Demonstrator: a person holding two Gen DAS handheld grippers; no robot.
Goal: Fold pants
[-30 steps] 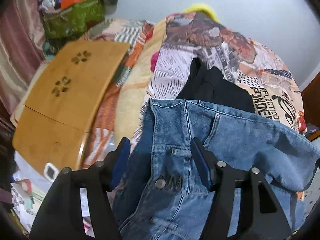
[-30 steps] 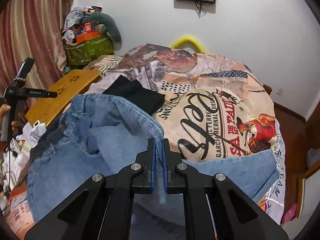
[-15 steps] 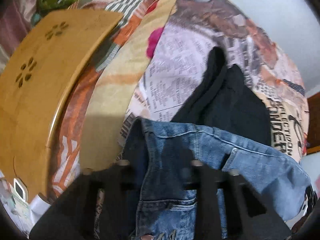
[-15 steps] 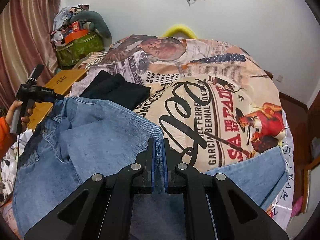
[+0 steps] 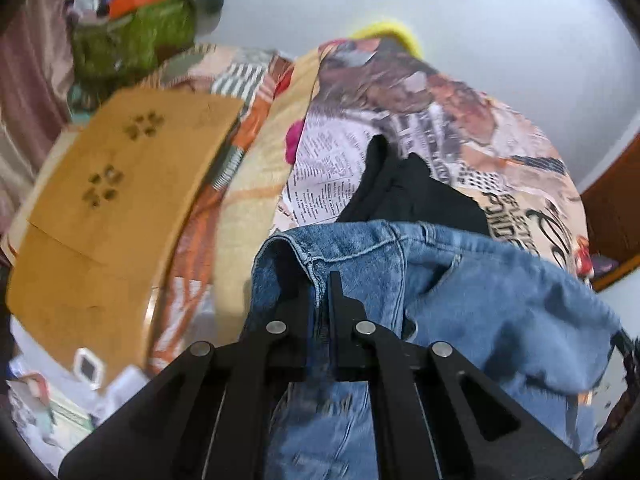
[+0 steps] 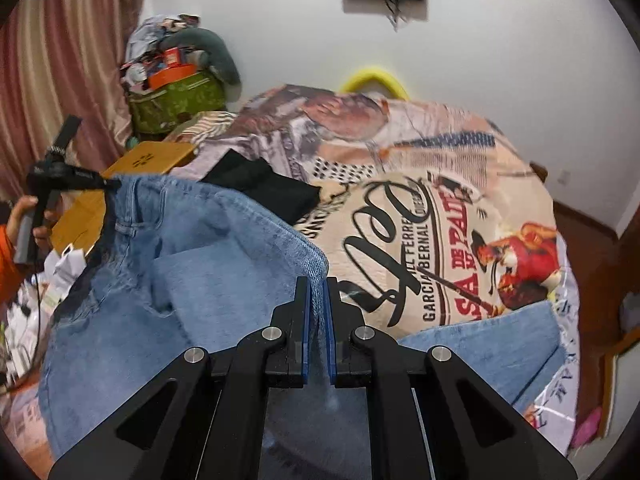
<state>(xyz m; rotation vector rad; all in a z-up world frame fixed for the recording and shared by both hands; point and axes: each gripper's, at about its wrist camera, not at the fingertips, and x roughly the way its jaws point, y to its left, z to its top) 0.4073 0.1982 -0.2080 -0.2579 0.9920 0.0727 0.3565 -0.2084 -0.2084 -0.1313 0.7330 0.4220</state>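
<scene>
A black garment (image 6: 264, 188) lies on the printed bedspread (image 6: 460, 208) near a wooden board (image 5: 108, 200).

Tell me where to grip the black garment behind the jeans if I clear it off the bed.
Grip the black garment at its near right corner, coming from the open bedspread side. It lies flat and folded there; its near edge tucks behind the jeans, which both grippers hold, and the wooden board crowds the left.

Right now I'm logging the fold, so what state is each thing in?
left gripper: shut on the jeans' waistband.
right gripper: shut on a denim edge.
jeans: lifted at both grips, partly draped on the bedspread.
black garment: lying folded on the bedspread.
</scene>
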